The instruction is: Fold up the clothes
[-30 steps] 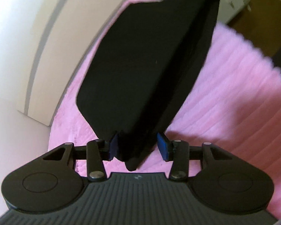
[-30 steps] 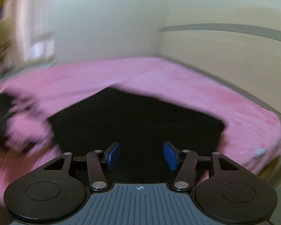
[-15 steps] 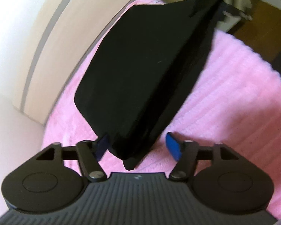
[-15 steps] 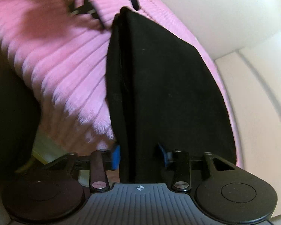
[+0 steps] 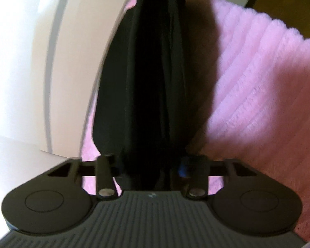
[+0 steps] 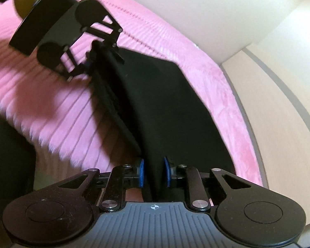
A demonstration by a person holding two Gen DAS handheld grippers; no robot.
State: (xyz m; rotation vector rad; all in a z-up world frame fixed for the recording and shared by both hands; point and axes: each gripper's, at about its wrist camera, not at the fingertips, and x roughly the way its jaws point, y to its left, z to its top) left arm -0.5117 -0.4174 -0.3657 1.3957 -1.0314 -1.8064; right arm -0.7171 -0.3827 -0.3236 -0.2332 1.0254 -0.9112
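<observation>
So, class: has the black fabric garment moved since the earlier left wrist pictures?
Yes. The black fabric garment has swung from spread flat to edge-on, bunched and lifted above the pink fluffy blanket.

Black claw point(image 6: 154, 172), blue pads point(image 6: 141, 172), silver screws point(image 6: 109, 203)

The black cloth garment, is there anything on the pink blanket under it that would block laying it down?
Nothing visible does. The black cloth garment hangs clamped in the left claw and the right claw, over a bare stretch of ribbed pink fleece blanket.
</observation>
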